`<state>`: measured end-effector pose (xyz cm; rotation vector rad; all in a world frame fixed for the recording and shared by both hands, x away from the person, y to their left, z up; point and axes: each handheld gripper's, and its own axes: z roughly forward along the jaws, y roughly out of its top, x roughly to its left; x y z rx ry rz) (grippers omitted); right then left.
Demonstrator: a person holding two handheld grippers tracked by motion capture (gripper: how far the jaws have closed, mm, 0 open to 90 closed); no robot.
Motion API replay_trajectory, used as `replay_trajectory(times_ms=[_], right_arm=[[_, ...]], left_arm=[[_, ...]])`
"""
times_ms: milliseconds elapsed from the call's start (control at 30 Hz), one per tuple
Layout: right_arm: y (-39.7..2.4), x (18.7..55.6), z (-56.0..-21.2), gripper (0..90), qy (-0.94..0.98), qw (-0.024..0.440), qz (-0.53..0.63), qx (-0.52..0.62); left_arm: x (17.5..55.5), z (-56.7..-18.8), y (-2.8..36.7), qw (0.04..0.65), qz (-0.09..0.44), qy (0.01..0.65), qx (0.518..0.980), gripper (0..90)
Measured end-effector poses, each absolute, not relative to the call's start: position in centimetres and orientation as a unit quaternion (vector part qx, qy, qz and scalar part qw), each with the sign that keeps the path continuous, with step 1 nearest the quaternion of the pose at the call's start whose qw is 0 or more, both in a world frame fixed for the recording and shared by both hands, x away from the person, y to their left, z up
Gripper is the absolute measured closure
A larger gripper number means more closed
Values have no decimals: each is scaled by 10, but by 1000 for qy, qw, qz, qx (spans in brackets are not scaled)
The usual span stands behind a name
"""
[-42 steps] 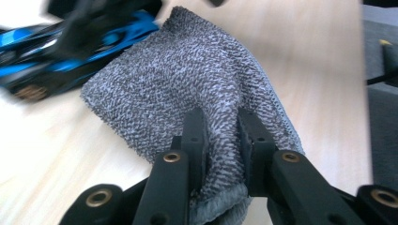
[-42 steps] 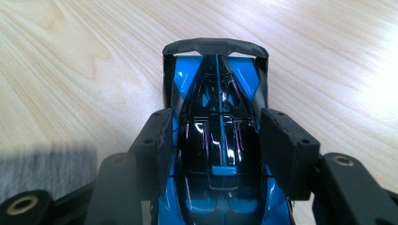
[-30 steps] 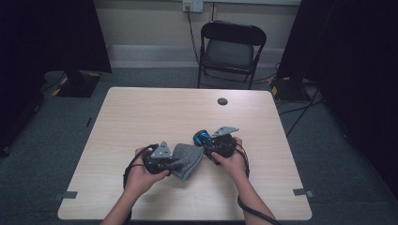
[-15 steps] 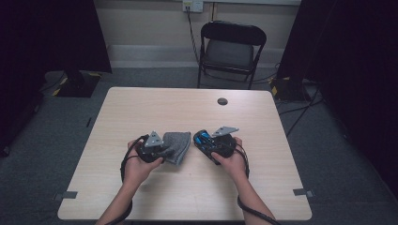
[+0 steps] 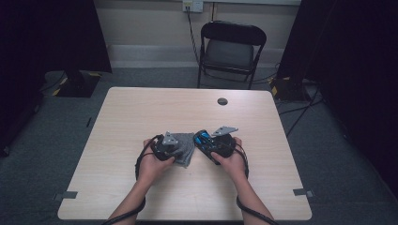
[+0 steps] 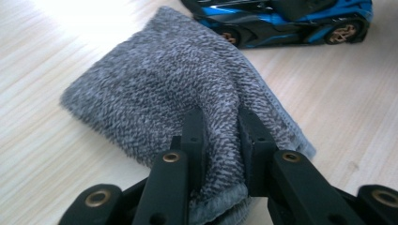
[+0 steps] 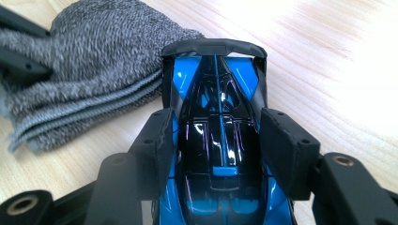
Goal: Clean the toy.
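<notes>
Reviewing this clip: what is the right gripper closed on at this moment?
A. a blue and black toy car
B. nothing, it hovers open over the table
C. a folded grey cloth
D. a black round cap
A. In the right gripper view the right gripper has its fingers pressed on both sides of the blue and black toy car, while the grey cloth sits pinched in the left gripper.
</notes>
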<state>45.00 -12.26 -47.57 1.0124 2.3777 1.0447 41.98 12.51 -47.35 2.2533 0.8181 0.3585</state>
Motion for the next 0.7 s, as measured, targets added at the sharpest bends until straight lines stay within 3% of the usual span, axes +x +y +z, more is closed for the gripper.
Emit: replay_trajectory(times_ms=[700], right_arm=[[-123,450,-476,456,839,176,371,358]], left_arm=[[391,-471,95,361,106,258,890,750]])
